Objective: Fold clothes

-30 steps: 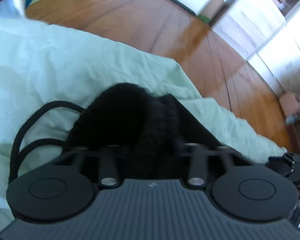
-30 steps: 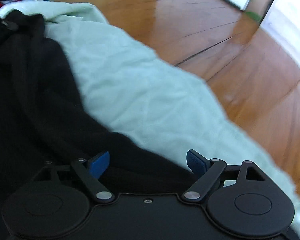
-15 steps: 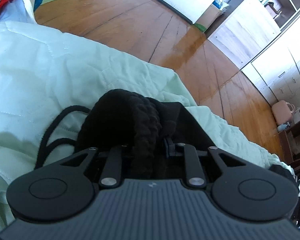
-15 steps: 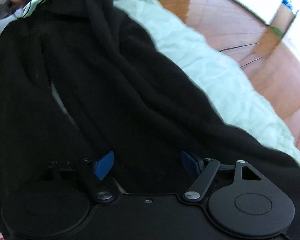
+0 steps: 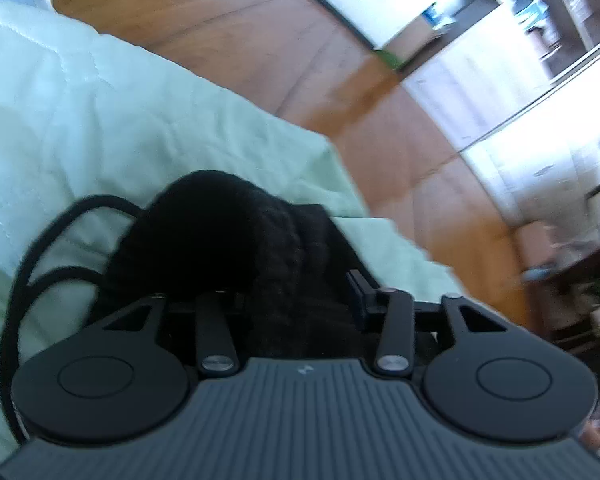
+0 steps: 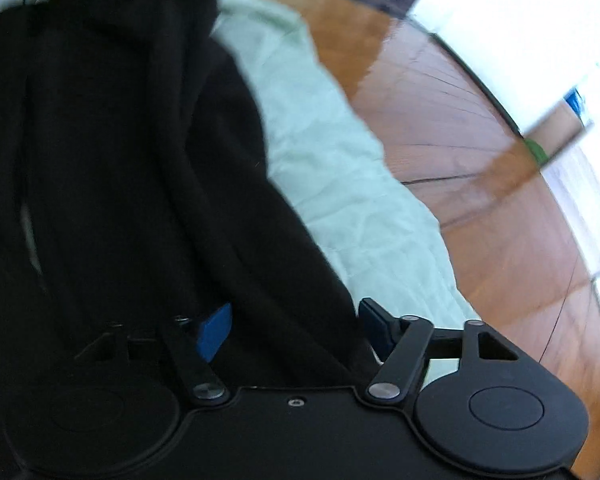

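Right gripper [image 6: 294, 328] swung over black hoodie [image 6: 120, 168], jaws closing around a fold; left gripper [image 5: 296, 300] clamps bunched cloth—grab deep, pull taut.

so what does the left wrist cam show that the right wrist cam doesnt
Only the left wrist view: the left gripper clamped on a bunched knit end of the black garment, a loose black drawstring, and white cabinets.

Only the right wrist view: the right gripper, jaws closing around a fold of the garment spread long.

Both: the pale green quilt and the wooden floor.
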A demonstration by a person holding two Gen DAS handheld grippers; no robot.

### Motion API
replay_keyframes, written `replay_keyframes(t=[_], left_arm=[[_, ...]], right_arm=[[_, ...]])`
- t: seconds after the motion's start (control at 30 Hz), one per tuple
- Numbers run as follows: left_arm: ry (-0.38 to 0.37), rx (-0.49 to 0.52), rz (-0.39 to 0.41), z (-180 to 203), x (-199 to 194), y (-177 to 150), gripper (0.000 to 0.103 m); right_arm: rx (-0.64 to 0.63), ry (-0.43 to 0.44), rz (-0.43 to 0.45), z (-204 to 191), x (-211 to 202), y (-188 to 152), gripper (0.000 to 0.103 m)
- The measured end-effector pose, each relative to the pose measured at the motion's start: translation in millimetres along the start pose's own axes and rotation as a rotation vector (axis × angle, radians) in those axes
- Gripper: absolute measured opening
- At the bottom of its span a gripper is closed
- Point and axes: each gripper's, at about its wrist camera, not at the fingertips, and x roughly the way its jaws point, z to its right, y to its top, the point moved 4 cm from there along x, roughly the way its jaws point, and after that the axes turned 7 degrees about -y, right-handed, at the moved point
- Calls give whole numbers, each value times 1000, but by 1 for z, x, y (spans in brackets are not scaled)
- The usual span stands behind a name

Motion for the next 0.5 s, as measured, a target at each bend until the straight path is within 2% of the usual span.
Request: replay_keyframes(t=[0.03,0.07,0.2,0.33,0.43,0.5], left_arm=[[28,27,28,4,-1,-1,16],[28,43,76,8,-5,-2,16],[16,71,152,21,-21,1,15],[-3,19,233,19,-41,14,15],[-14,-11,291,15,-55,33,15],[-4,-24,311,13,-51,47,14]], right_arm=[[-8,-31,-4,-1,7,3,34],[-2,-70,-7,0,11,6,11],[284,-182,54,34,-6,14,9],[528,-214,103,63,-23,16,8],[652,-225,114,86,-37,26,8],[690,-218,97,107,-28,37,8]])
